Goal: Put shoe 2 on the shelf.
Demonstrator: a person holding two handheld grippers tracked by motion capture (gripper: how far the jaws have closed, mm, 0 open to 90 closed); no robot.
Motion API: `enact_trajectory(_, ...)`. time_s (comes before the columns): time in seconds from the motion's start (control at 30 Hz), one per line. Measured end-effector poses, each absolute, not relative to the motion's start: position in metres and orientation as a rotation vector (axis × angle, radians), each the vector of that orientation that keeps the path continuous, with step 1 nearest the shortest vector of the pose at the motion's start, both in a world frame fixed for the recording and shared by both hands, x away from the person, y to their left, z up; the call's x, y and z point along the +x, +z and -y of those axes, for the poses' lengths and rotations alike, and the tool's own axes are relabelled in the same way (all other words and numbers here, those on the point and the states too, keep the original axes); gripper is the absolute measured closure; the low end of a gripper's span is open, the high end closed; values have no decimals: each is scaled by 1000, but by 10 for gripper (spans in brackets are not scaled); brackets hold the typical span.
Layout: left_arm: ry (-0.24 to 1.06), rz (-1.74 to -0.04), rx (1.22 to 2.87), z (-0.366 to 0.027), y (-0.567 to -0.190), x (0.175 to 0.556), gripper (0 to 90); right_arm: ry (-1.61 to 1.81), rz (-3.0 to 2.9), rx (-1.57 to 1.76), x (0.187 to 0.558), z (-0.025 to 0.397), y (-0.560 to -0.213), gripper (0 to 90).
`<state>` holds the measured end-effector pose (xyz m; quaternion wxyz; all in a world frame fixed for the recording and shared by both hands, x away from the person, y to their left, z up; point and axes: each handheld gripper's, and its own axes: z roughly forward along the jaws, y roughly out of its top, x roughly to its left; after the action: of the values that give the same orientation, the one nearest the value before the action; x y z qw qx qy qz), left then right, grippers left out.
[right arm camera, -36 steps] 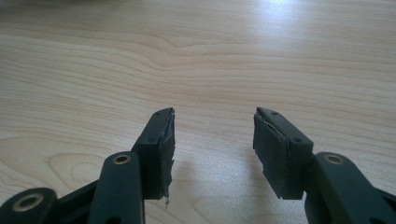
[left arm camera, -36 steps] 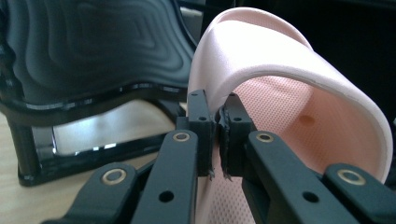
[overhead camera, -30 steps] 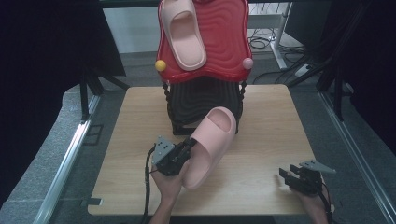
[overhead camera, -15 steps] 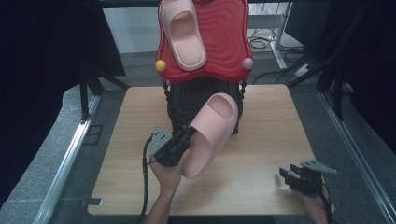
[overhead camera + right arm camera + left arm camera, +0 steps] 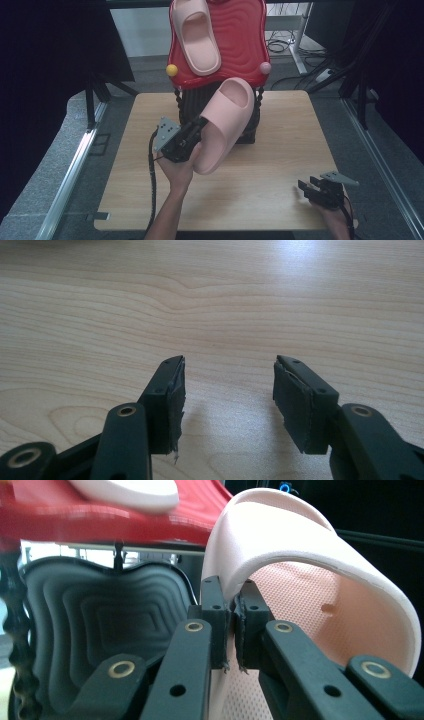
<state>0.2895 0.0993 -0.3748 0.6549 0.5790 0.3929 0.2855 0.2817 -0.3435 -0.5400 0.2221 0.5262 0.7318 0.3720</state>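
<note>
My left gripper (image 5: 200,125) is shut on the side edge of a pale pink slipper (image 5: 225,125), held in the air above the wooden table (image 5: 280,150) and tilted toe-up toward the rack. In the left gripper view the jaws pinch the pink slipper (image 5: 300,570) at its strap edge, my left gripper (image 5: 233,625) closed tight on it. A second pink slipper (image 5: 195,35) lies on the red wavy top shelf (image 5: 240,45) of the rack. My right gripper (image 5: 306,187) rests open at the table's near right corner; its own view shows my right gripper (image 5: 229,400) above bare wood with nothing between its fingers.
The rack has a black wavy lower shelf (image 5: 105,630) beneath the red one, twisted black posts, and a yellow knob (image 5: 172,70) and a pink knob (image 5: 265,67). It stands at the table's far middle. Cables and dark furniture surround the table.
My left gripper has lifted the pink slipper higher and carried it farther toward the rack. The right gripper has stayed in place.
</note>
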Motion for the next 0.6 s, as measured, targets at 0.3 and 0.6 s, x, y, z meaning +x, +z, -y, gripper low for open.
enact_trajectory(0.3, 677, -873, 1298, -90, -347, 304, 852, 1031, -2022, 1456, 282, 343, -540, 470)
enact_trajectory(0.6, 687, -865, 1303, -80, -323, 319, 852, 1038, -2015, 1461, 282, 345, -539, 469)
